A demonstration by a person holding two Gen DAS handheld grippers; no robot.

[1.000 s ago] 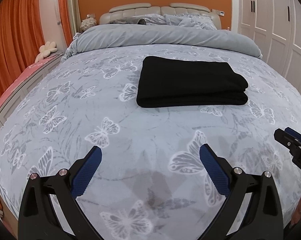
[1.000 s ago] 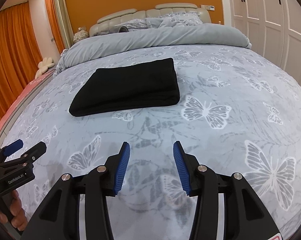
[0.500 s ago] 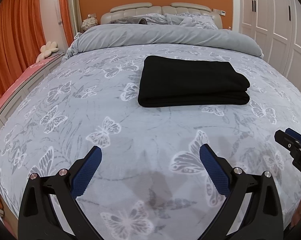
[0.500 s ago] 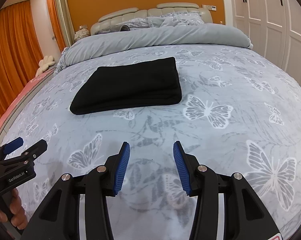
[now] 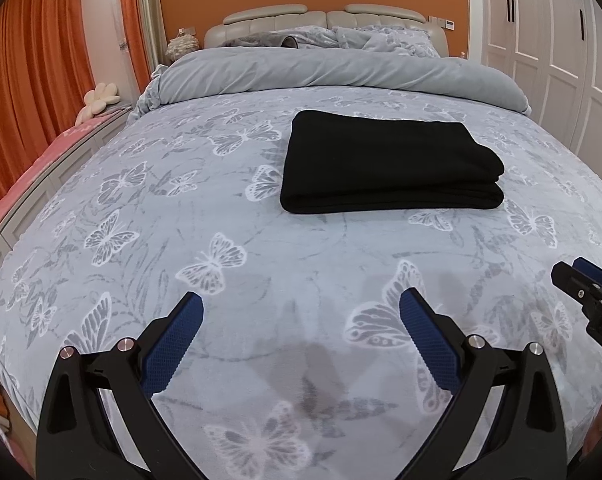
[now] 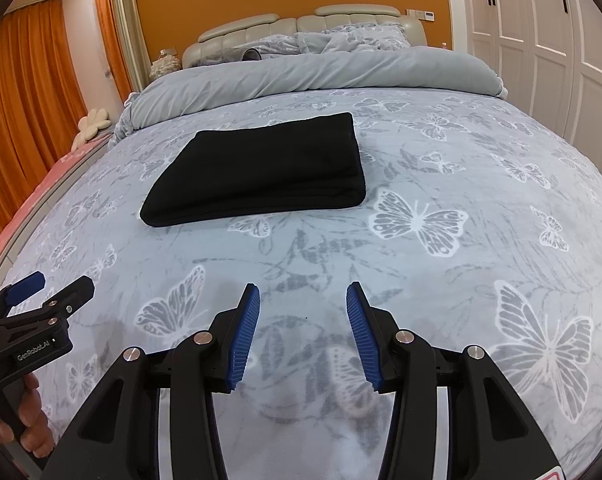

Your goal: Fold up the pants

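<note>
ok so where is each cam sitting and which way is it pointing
Left wrist: on the left gripper, facing the headboard across the bed; its own open jaws show, with the right gripper at the right edge.
Right wrist: on the right gripper, same heading; own jaws show, with the left gripper lower left.
Shared: the folded black pants.

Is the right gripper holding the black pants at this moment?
No, the right gripper is open and empty above the bedspread, apart from the folded black pants.

Folded pants (image 6: 261,168) — bed (image 6: 441,280)
</note>
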